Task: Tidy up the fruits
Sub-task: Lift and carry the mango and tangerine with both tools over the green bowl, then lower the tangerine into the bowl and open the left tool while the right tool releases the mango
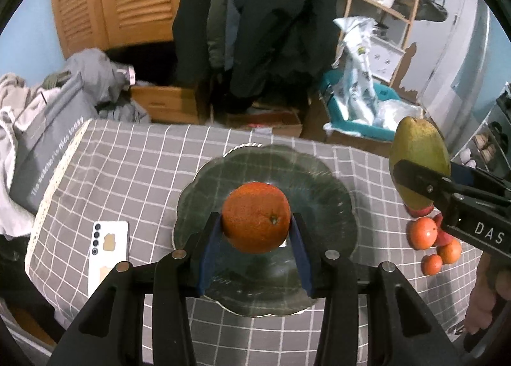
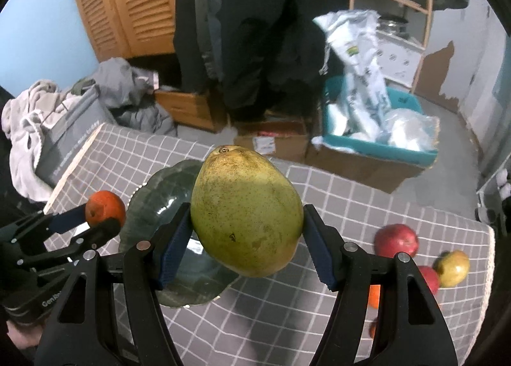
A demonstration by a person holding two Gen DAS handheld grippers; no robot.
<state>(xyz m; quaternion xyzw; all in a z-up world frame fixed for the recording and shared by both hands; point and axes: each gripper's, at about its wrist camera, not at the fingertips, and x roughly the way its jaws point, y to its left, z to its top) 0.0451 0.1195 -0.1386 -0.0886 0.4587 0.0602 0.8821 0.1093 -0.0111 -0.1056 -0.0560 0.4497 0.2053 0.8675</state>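
My left gripper (image 1: 255,225) is shut on an orange (image 1: 256,217) and holds it above the dark green scalloped plate (image 1: 322,181). In the right wrist view the same orange (image 2: 105,208) shows at the left, over the plate's (image 2: 153,206) edge. My right gripper (image 2: 246,238) is shut on a large yellow-green mango (image 2: 247,211), held in the air to the right of the plate. The mango (image 1: 418,158) also appears at the right of the left wrist view, clamped by the right gripper's dark fingers (image 1: 415,181).
Loose fruit lies on the grey checked tablecloth (image 1: 127,168) right of the plate: small oranges (image 1: 424,232), a red apple (image 2: 396,240), a yellow-green apple (image 2: 453,268). A white phone (image 1: 107,248) lies left of the plate. Boxes, clothes and a shelf stand beyond the table.
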